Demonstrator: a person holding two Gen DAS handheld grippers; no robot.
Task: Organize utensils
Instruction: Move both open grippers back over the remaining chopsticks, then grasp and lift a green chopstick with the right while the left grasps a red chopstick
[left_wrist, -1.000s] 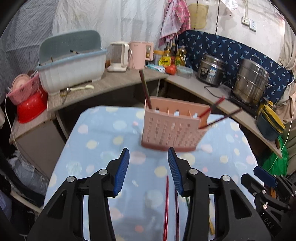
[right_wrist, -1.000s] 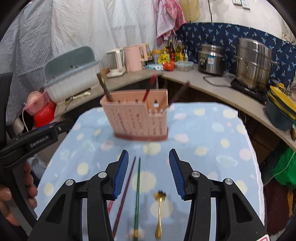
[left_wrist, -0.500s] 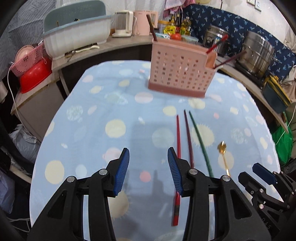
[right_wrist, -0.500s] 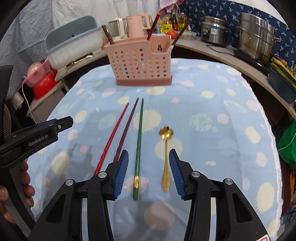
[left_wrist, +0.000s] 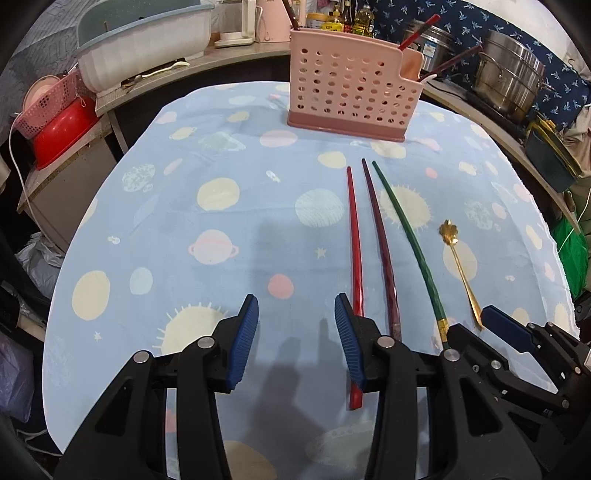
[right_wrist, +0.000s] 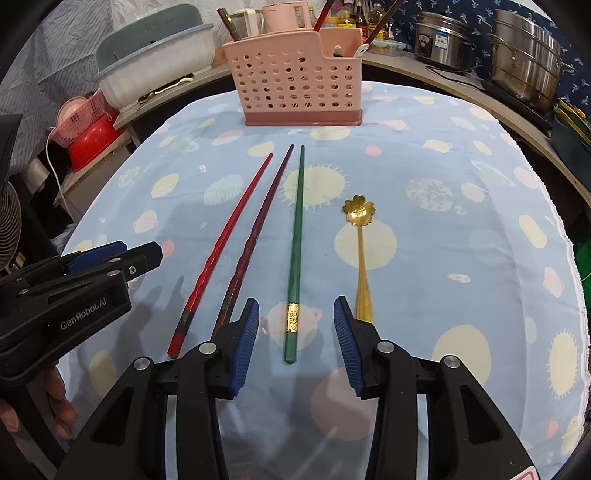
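Note:
Three chopsticks lie side by side on the blue planet-print cloth: red (left_wrist: 354, 258), dark maroon (left_wrist: 380, 251) and green (right_wrist: 297, 229). A gold flower-bowl spoon (right_wrist: 360, 236) lies right of them. Behind stands the pink perforated caddy (right_wrist: 299, 88) with several utensils in it. My right gripper (right_wrist: 295, 314) hangs low over the green chopstick's near end; its jaws are closing, the chopstick lies between them and the pads do not touch it. My left gripper (left_wrist: 296, 314) is open over bare cloth, left of the red chopstick, which passes under its right finger.
A counter wraps round the table with a white dish tub (left_wrist: 147, 40), a red basin (left_wrist: 61, 136), a pink basket, a kettle, bottles and steel pots (right_wrist: 528, 62). The cloth's edge (right_wrist: 570, 258) drops off at the right. A hand (right_wrist: 55, 402) holds the left gripper.
Both grippers have come down and tipped toward the cloth, so the chopsticks and spoon are now close. The right gripper's jaws look slightly narrower; nothing has been picked up.

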